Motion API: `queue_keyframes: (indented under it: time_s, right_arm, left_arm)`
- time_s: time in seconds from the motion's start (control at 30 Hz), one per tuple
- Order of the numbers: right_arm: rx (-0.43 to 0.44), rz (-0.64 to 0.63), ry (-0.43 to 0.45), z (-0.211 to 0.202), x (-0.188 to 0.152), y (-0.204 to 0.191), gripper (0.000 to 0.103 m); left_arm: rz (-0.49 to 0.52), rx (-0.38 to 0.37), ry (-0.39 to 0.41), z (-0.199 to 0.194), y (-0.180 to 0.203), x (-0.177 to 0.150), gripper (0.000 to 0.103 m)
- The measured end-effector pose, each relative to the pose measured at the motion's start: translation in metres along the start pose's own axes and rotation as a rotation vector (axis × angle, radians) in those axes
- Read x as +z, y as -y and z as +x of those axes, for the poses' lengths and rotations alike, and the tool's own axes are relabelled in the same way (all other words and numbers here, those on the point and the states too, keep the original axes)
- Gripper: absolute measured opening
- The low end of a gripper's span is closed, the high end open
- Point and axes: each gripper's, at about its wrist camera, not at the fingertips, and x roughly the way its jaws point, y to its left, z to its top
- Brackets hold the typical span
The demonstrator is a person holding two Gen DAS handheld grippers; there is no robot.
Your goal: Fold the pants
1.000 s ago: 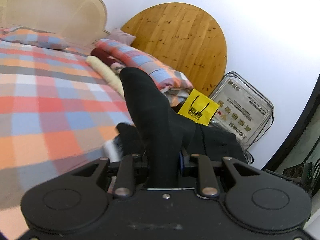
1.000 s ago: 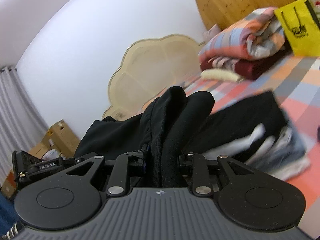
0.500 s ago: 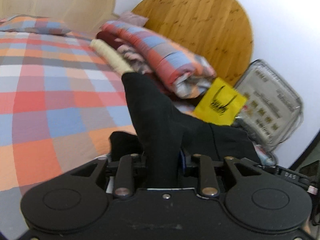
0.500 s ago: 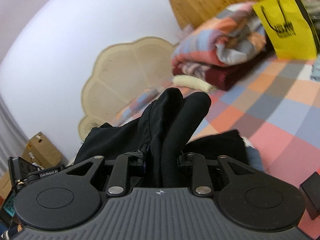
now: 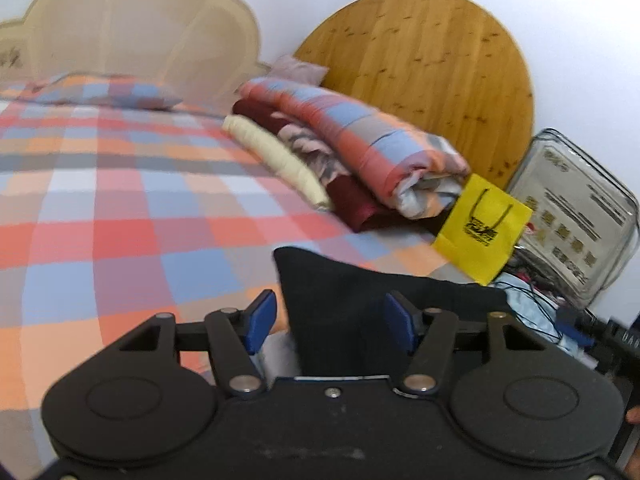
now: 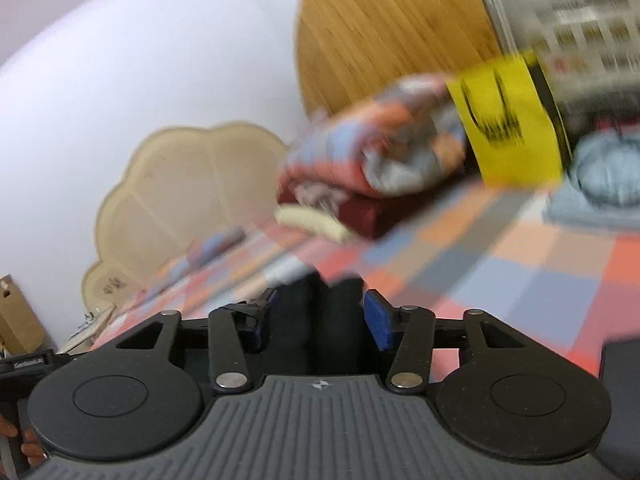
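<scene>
The black pants (image 5: 360,304) lie on the checked bedspread (image 5: 120,208), their cloth running between the blue pads of my left gripper (image 5: 330,322). The left jaws stand wide apart and no longer pinch the cloth. In the right wrist view, which is blurred, a fold of the black pants (image 6: 316,320) sits between the blue pads of my right gripper (image 6: 318,316). Those jaws are also spread apart, with the cloth loose between them.
A stack of folded quilts and blankets (image 5: 344,156) lies at the bed's far side, with a yellow paper bag (image 5: 480,228) and a clear plastic bag (image 5: 576,216) beside it. A round wooden board (image 5: 424,80) leans on the wall. The headboard (image 5: 128,24) is behind.
Both grippers have opened and let go of the black pants. The raised cloth has dropped toward the bed, and both grippers have moved lower and forward.
</scene>
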Motion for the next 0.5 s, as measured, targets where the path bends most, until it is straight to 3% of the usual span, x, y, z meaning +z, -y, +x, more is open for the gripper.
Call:
queue_keyframes:
  time_s: [0.1, 0.2, 0.37, 0.5]
  right_arm:
    - [0.055, -0.092, -0.026, 0.001, 0.003, -0.029, 0.081]
    - [0.056, -0.174, -0.067, 0.016, -0.003, -0.045, 0.077]
    - [0.018, -0.156, -0.113, 0.060, -0.012, -0.035, 0.069]
    - [-0.071, -0.137, -0.147, 0.090, -0.026, -0.006, 0.046]
  left_arm:
    - [0.026, -0.032, -0.014, -0.007, 0.014, -0.005, 0.059]
    - [0.067, -0.044, -0.027, -0.001, 0.026, -0.013, 0.059]
    - [0.142, -0.040, -0.042, 0.022, 0.046, -0.029, 0.059]
    - [0.206, -0.014, -0.049, 0.047, 0.051, -0.041, 0.059]
